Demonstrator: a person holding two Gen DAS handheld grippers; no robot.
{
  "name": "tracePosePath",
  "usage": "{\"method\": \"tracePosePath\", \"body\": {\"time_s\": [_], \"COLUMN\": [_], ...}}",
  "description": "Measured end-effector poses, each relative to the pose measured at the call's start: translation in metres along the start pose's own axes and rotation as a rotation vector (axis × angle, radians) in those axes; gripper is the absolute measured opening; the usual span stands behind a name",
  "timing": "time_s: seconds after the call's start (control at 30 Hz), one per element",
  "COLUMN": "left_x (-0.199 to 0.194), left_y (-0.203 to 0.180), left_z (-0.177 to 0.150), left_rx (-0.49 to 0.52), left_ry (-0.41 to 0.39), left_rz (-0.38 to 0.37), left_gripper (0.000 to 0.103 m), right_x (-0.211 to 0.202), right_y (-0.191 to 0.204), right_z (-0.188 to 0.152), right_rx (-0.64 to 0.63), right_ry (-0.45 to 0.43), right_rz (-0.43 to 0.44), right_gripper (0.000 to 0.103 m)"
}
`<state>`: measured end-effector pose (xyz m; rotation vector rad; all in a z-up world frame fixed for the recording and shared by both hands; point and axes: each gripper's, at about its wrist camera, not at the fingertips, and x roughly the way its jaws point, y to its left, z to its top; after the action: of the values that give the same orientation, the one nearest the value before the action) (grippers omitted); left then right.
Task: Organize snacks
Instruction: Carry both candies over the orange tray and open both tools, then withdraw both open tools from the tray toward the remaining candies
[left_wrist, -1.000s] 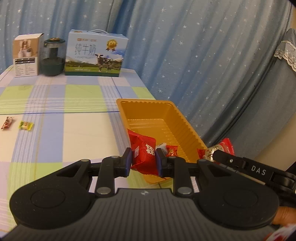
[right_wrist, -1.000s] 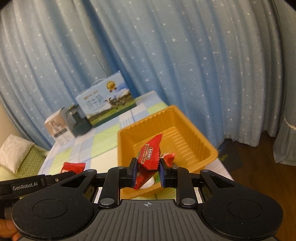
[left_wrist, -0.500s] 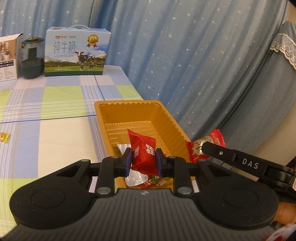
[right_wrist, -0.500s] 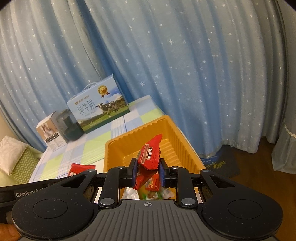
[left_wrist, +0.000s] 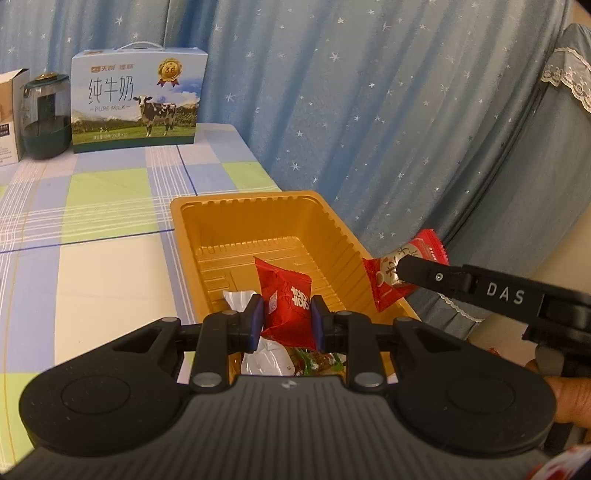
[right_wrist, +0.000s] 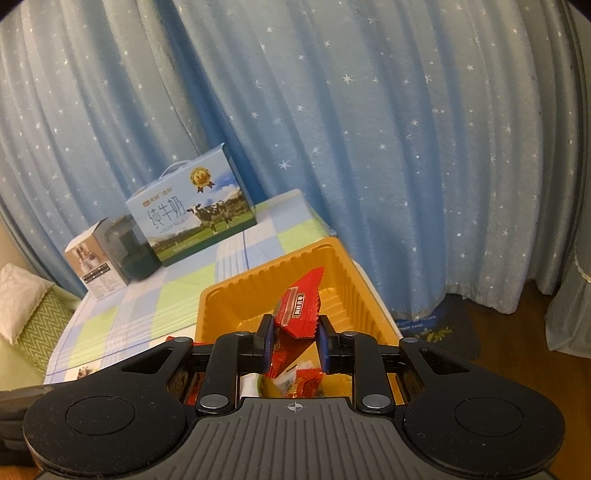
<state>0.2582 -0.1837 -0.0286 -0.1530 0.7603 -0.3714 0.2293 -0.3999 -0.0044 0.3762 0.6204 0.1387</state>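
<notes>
In the left wrist view, going from the left of the frame: a dark jar (left_wrist: 46, 116) and a blue milk carton (left_wrist: 138, 101) stand at the upper left on the checked tablecloth (left_wrist: 92, 258). At the centre sits the orange tray (left_wrist: 332, 236), with a silver wrapper (left_wrist: 266, 354) and other sweets lying at its near end. At lower centre the left gripper (left_wrist: 287, 319) has its jaws closed narrow on a red pillow packet (left_wrist: 286, 302), pinched across the middle of its puffed body above the tray. At the right edge, the second red packet (left_wrist: 397, 275) is held just beyond the tray's right wall.

In the right wrist view the right gripper (right_wrist: 293, 341) clamps that flat red packet (right_wrist: 301, 308) near its lower part, its crimped edge pointing up over the tray (right_wrist: 236, 295).

Both packets look light, thin-skinned and crinkly, probably air-filled and slick, so they could twist or slip in the pads. A grip across the body holds better than one on the crimped seam, and a gentle squeeze avoids crushing what is inside.
</notes>
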Motion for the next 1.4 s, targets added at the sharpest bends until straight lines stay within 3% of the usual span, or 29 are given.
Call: {"method": "tracePosePath", "body": {"time_s": [0.07, 0.13, 0.17, 0.77, 0.8, 0.83, 0.9, 1.1, 1.4], "left_x": [0.005, 0.009, 0.008, -0.021, -0.022, -0.024, -0.028, -0.047, -0.083], "left_y": [0.001, 0.002, 0.003, 0.037, 0.039, 0.04, 0.044, 0.053, 0.058], "left_z": [-0.002, -0.003, -0.005, -0.018, -0.018, -0.019, -0.02, -0.027, -0.04], "left_rx": [-0.001, -0.005, -0.004, -0.059, -0.062, -0.065, -0.07, -0.096, -0.124], "left_ry": [0.003, 0.019, 0.022, 0.019, 0.019, 0.019, 0.017, 0.008, -0.016], "left_rz": [0.0, 0.005, 0.007, 0.066, 0.069, 0.074, 0.081, 0.09, 0.109], "left_gripper": [0.027, 0.039, 0.04, 0.04, 0.04, 0.041, 0.042, 0.046, 0.05], "right_x": [0.001, 0.001, 0.001, 0.013, 0.016, 0.017, 0.013, -0.005, -0.04], "right_y": [-0.001, -0.002, -0.002, 0.003, 0.001, -0.002, -0.006, -0.012, 0.008], "right_z": [0.0, -0.001, -0.001, -0.006, -0.005, -0.004, -0.003, -0.005, -0.021], "right_rx": [0.001, 0.001, 0.0, 0.044, 0.069, 0.09, 0.112, 0.122, 0.117], "right_ry": [0.001, 0.005, 0.006, 0.05, 0.063, 0.07, 0.046, 0.022, 0.011], "right_rz": [-0.001, -0.001, -0.001, 0.031, 0.044, 0.042, 0.018, -0.022, 0.003], "right_gripper": [0.024, 0.024, 0.024, 0.025, 0.029, 0.047, 0.068, 0.068, 0.068]}}
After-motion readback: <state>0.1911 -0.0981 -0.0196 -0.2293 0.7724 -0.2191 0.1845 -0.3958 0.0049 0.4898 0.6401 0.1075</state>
